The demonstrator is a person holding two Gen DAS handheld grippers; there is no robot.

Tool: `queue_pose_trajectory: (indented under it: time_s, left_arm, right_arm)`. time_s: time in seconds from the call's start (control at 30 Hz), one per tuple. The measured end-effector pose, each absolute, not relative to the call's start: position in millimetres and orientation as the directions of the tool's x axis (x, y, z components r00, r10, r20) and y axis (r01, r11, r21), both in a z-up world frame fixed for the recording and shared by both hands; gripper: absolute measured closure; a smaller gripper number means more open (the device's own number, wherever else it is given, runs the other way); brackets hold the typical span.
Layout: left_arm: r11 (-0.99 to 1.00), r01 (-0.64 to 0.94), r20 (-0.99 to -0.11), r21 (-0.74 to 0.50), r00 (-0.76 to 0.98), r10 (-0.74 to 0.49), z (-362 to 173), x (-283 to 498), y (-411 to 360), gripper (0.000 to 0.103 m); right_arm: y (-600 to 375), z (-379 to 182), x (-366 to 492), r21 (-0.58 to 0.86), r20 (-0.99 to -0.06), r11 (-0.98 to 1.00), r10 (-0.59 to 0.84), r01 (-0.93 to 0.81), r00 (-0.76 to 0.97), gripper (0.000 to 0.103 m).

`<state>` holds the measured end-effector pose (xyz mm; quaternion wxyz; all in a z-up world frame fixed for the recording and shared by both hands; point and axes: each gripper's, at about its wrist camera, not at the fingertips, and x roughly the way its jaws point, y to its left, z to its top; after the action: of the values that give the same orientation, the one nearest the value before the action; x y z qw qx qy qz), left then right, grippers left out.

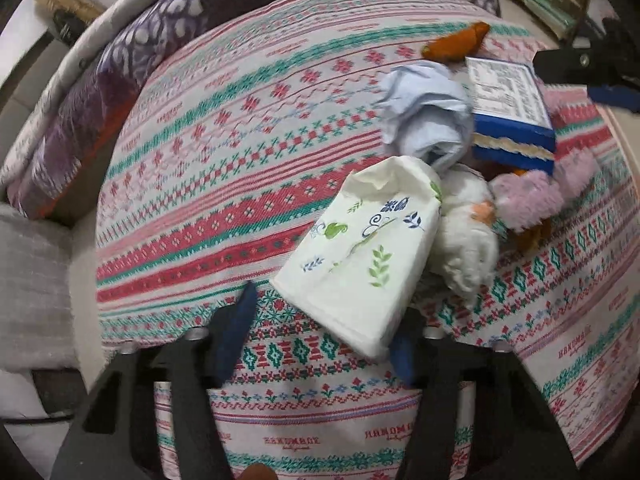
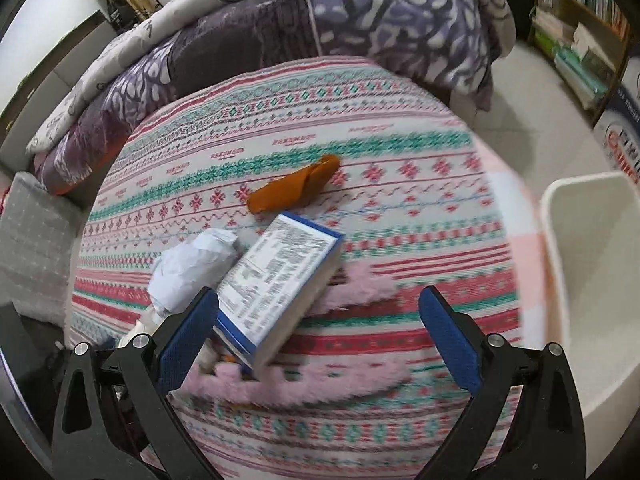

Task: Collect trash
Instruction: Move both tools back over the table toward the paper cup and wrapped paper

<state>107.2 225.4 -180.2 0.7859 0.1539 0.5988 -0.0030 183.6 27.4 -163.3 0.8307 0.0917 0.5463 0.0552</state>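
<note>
Left gripper (image 1: 320, 336) hangs low over the patterned tablecloth (image 1: 224, 184), jaws spread wide with nothing clamped; the near corner of a white tissue pack with green and blue floral print (image 1: 352, 260) lies between the two blue fingertips (image 1: 236, 328), resting against or just over the right one, contact can't be confirmed. Trash sits in a loose cluster on the right part of the cloth: tissue pack nearest, a crumpled pale blue paper ball (image 1: 428, 116) just behind it, a white wadded tissue (image 1: 464, 236) touching the pack's right side, a blue and white printed carton (image 1: 512, 108) tilted on top of the pile to the right of the paper ball, an orange wrapper (image 1: 456, 42) at the far end, and a pink fuzzy item (image 1: 532, 196) under and beside the carton. Right gripper (image 2: 320, 328) also wide open and holding nothing; its left finger (image 2: 188, 332) sits just beside the carton (image 2: 280, 280), whose near end pokes into the gap between the jaws. Paper ball (image 2: 192, 268) is left of the carton, orange wrapper (image 2: 296, 188) farther back, pink fuzzy item (image 2: 320, 384) blurred beneath. A white bin (image 2: 592, 280) stands at the right off the table edge. Purple patterned bedding (image 2: 320, 32) lies at the far side, bookshelf (image 2: 580, 32) far right.
</note>
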Motion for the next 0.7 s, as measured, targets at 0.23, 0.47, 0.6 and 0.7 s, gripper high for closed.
queue_pose_trajectory:
  time_s: [0.23,0.47,0.6,0.7]
  left_arm:
    - [0.993,-0.024,-0.933,0.112,0.341,0.114,-168.3,114.0,269.8,0.099]
    - [0.984,-0.179,-0.886,-0.011,0.458,0.073,-130.1,112.6,306.6,0.099]
    - [0.978,-0.201,-0.871,-0.060,0.488,0.047,-117.0,110.2,313.5,0.099]
    - [0.975,-0.202,-0.876,-0.095,0.483,0.014,-118.5,111.2,315.2,0.099]
  right_arm:
    - [64.5,-159.2,191.9,0.258,-0.855,0.965,0.254,-0.053,0.452,0.007]
    - [110.0,-172.1,192.7,0.183,-0.868,0.961,0.256,-0.206,0.426,0.007]
    - [125.5,-181.2,189.9,0.108,-0.882,0.958,0.216,-0.267,0.419,0.007]
    - [128.2,-182.6,187.5,0.076,-0.877,0.955,0.202,-0.288,0.437,0.040]
